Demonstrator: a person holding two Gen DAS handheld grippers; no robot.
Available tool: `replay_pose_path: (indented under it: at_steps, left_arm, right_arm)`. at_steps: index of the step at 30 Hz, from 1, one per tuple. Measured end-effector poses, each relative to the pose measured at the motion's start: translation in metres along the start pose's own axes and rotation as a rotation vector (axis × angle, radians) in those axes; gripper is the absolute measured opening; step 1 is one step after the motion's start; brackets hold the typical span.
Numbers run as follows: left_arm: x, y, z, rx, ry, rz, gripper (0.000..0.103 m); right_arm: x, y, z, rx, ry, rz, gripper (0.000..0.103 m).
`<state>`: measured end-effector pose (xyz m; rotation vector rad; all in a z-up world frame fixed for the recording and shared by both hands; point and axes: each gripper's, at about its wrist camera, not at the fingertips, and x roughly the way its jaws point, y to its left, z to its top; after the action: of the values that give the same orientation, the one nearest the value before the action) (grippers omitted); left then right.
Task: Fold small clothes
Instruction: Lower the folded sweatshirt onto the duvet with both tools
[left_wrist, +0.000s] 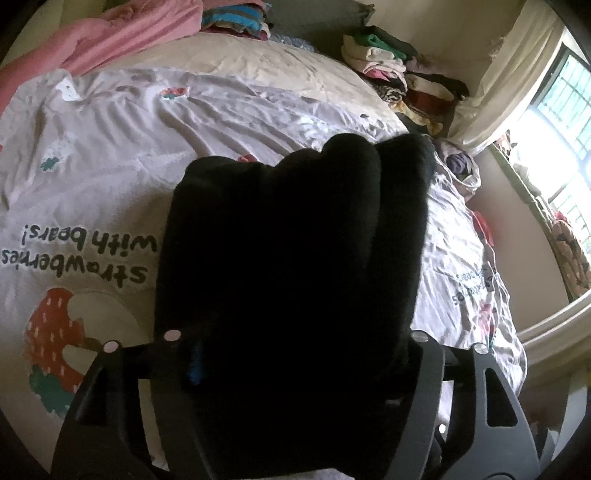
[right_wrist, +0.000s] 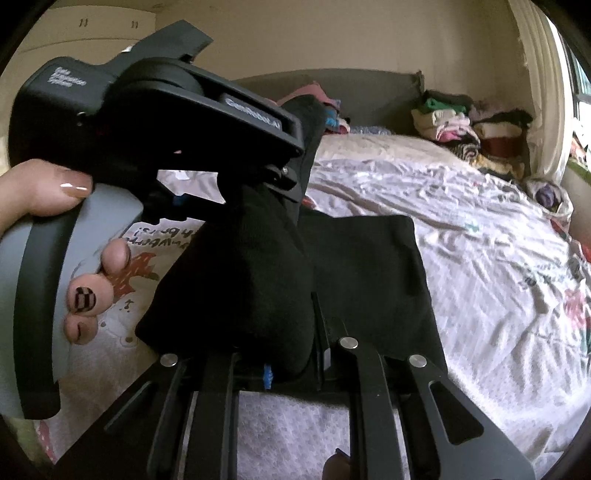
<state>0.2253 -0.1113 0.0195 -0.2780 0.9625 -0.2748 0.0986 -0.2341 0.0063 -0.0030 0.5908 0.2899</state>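
A black garment (left_wrist: 288, 266) is bunched up and fills the middle of the left wrist view, held above the bed. My left gripper (left_wrist: 291, 354) is shut on it; the cloth hides the fingertips. In the right wrist view the same black garment (right_wrist: 280, 273) hangs between both tools. My right gripper (right_wrist: 291, 354) is shut on its lower edge, and its fingertips are buried in the cloth. The left gripper's body (right_wrist: 155, 110) shows at upper left of that view, held by a hand (right_wrist: 44, 184), clamping the garment's upper part.
The bed carries a white sheet with strawberry prints (left_wrist: 92, 229). A pink cloth (left_wrist: 122, 33) lies at the far left. Stacks of folded clothes (left_wrist: 399, 74) sit at the headboard corner, also in the right wrist view (right_wrist: 465, 129). A window (left_wrist: 565, 110) is on the right.
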Motion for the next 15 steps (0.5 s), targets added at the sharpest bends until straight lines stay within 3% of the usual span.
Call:
replay_pose_path:
  at_steps: [4, 15]
  left_arm:
    - [-0.002, -0.001, -0.002, -0.006, 0.000, -0.040, 0.080]
    - [-0.023, -0.004, -0.007, 0.012, -0.035, -0.068, 0.081]
  right_arm:
    - [0.004, -0.003, -0.002, 0.020, 0.029, -0.001, 0.015]
    - [0.016, -0.035, -0.011, 0.188, 0.135, 0.048, 0.032]
